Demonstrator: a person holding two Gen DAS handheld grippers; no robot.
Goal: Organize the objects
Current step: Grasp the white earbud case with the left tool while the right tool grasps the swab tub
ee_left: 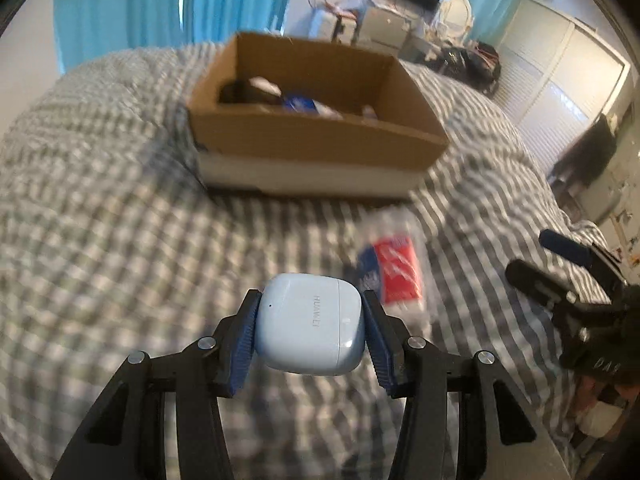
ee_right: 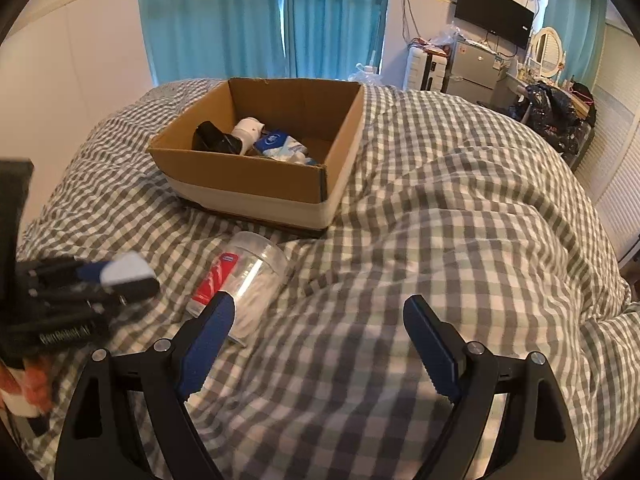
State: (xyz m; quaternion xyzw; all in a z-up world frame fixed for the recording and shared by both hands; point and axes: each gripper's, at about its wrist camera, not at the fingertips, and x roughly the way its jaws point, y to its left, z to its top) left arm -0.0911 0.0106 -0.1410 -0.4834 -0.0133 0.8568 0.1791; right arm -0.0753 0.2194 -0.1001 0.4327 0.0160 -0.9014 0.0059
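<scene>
My left gripper (ee_left: 310, 300) is shut on a pale blue Huawei earbud case (ee_left: 310, 330), held above the checked bed cover; it also shows in the right wrist view (ee_right: 124, 270). An open cardboard box (ee_left: 316, 136) (ee_right: 240, 168) stands ahead on the bed, holding a black item (ee_right: 212, 140), a white item (ee_right: 248, 128) and a blue packet (ee_right: 276, 142). A clear plastic jar with a red label (ee_right: 244, 276) (ee_left: 394, 268) lies on its side between the grippers. My right gripper (ee_right: 320, 308) is open and empty, low over the bed; it also shows in the left wrist view (ee_left: 536, 252).
The bed has a grey and white checked cover (ee_right: 440, 220). Blue curtains (ee_right: 260, 16) hang behind it. A fridge (ee_right: 472, 64), a wall screen (ee_right: 494, 12), a mirror and dark bags (ee_right: 556, 112) stand at the far right.
</scene>
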